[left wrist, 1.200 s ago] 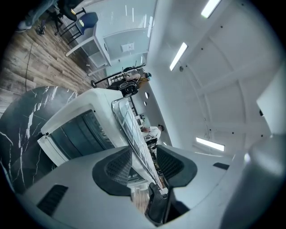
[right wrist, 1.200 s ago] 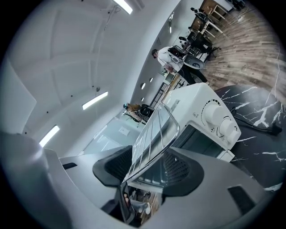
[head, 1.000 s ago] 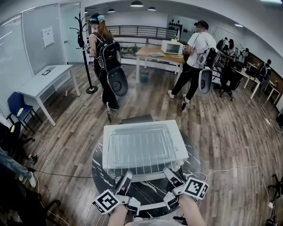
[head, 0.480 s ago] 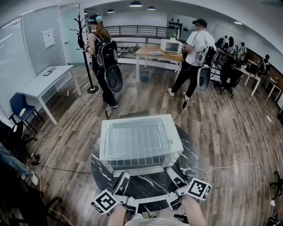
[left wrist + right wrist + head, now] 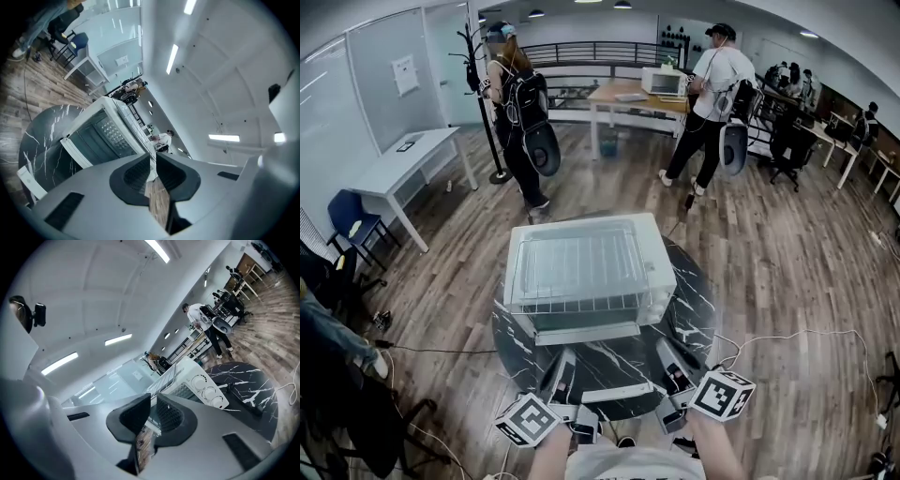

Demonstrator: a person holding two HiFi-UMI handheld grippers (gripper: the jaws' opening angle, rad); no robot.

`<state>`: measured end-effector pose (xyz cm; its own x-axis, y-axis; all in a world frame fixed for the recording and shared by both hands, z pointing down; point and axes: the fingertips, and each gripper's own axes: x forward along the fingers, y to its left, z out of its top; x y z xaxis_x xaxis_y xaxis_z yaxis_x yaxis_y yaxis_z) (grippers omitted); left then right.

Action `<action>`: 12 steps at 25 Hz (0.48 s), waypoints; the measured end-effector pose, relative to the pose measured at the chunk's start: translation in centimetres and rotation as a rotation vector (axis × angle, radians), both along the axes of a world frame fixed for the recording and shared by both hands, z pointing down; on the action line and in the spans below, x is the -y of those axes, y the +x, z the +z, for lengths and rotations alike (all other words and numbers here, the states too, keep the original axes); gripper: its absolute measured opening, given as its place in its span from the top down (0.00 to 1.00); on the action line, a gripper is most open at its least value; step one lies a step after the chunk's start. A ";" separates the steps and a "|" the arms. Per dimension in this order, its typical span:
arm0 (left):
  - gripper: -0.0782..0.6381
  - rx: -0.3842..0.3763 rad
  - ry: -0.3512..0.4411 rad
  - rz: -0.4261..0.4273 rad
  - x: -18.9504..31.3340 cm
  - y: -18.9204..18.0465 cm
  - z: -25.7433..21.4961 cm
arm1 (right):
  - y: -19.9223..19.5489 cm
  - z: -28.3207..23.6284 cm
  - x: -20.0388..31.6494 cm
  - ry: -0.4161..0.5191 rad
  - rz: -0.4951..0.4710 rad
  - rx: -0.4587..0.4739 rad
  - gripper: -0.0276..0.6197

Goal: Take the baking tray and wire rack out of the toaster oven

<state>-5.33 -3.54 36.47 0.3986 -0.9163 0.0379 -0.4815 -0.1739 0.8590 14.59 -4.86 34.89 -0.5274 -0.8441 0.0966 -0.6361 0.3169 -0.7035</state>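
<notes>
Nearest, two grippers are held: the left gripper (image 5: 563,361) and the right gripper (image 5: 668,354). Their jaws have just been closed almost together, with nothing between them. One toaster oven (image 5: 661,286), its door (image 5: 586,332) dropped open, is set on the marble table (image 5: 694,319). Three knobs (image 5: 213,390) are counted. The wire rack (image 5: 577,262) is laid on the oven's top. Beyond, a person (image 5: 517,103) and a second person (image 5: 712,94) are seen.

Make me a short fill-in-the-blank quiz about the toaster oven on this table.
The wire rack lies on ___ of the toaster oven. The oven's door hangs ___. Beside the door there are ___ knobs. The round table under it is ___ with white veins.
Missing words: top; open; three; black.
</notes>
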 end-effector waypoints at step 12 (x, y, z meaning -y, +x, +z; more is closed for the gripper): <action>0.89 0.542 0.181 -0.018 -4.8 3.7 -3.4 | 2.3 -2.7 -4.0 0.197 -0.033 -0.260 0.95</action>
<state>-1.59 1.26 33.02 0.3501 -0.9338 0.0744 -0.8492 -0.2829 0.4459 16.93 -0.88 32.18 -0.5344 -0.8425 0.0679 -0.7732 0.4548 -0.4420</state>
